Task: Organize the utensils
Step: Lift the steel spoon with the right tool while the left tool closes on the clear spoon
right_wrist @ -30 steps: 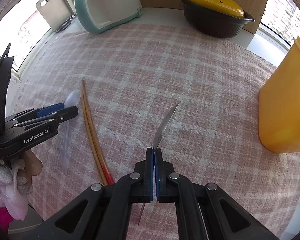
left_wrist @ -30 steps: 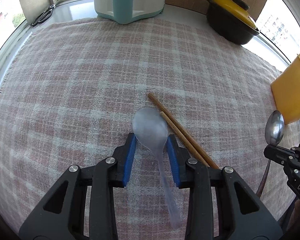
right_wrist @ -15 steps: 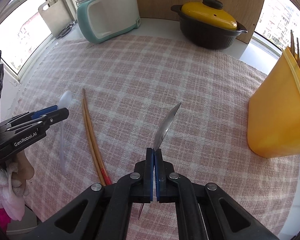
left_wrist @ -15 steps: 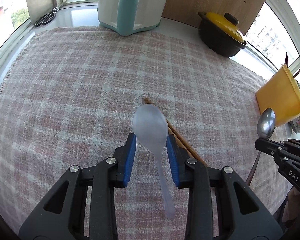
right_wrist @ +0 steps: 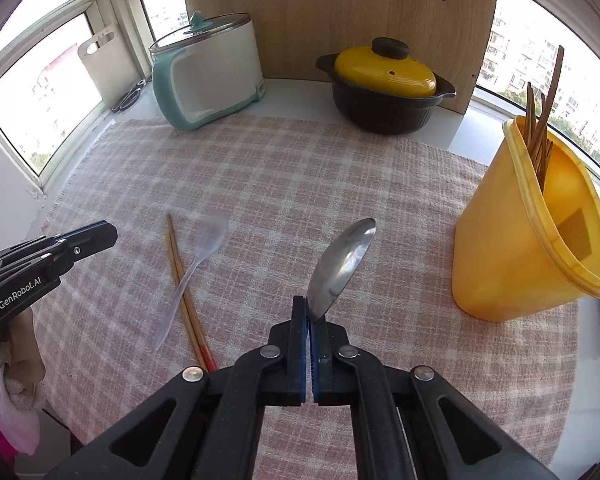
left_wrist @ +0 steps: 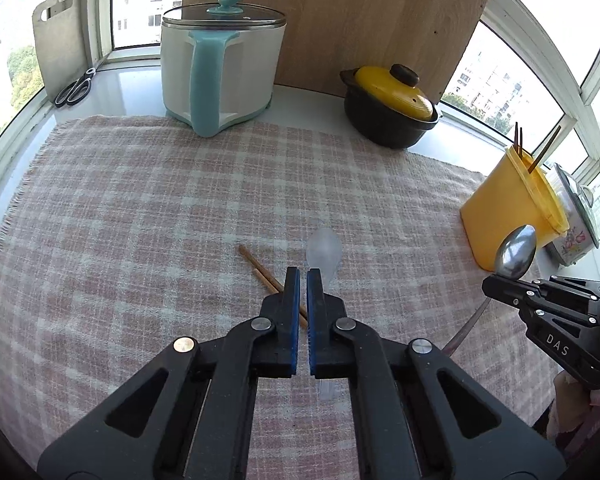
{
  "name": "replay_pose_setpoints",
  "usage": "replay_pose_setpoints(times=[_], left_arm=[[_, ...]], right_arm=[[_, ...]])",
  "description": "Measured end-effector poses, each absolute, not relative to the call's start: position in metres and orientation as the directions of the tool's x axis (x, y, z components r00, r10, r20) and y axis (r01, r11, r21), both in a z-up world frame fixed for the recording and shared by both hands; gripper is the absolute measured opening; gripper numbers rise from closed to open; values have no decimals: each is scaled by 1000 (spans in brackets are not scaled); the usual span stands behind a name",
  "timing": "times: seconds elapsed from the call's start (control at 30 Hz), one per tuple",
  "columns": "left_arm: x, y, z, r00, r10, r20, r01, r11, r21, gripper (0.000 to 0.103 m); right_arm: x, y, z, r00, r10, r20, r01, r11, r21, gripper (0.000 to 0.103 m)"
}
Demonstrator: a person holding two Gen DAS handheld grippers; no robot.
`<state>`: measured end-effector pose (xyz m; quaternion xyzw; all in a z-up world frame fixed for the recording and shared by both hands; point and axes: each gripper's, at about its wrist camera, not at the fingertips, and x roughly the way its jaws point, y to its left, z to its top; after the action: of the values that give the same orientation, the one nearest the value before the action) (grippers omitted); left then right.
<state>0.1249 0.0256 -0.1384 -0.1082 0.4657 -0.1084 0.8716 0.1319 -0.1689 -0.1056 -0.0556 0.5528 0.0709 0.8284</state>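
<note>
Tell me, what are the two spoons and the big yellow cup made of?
The shiny spoon looks like polished metal: it mirrors the light. The pale spoon looks like thin see-through plastic, since the checked cloth shows through it. The yellow cup seems smooth glossy plastic with a moulded rim, though glazed ceramic can't be ruled out.

2 wrist fisheyes look steeply down, close — both share the checked cloth [left_wrist: 148, 216].

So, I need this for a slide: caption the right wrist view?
Right gripper shut on a metal spoon, yellow holder at right, clear plastic spoon blurred over the chopsticks.
</note>
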Motion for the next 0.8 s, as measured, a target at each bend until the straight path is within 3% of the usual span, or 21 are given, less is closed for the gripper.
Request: replay_pose_setpoints(times=[0.13,0.2,0.3,0.53,0.8], left_arm=[[140,35,-158,468,-347,-813,54,929,-366,3],[147,33,-168,417,-378,-827,71,920,-385,15],[153,17,-177,359,-387,-849,153,922,-356,21],[165,-26,-191,283,-326,-902,303,923,-238,22],[175,-43,-208,232,-237,-943,360,922,-144,22]], right_arm=[[129,-175,-106,376,59,-925,-162,987,-3,0],[127,-177,-107,373,59,-926,-160,987,-2,0],[126,-177,-110,363,64,-930,-162,987,4,0],[128,-178,-111,356,71,-932,-157,987,15,0],[128,-181,-108,360,76,-930,-157,987,20,0]])
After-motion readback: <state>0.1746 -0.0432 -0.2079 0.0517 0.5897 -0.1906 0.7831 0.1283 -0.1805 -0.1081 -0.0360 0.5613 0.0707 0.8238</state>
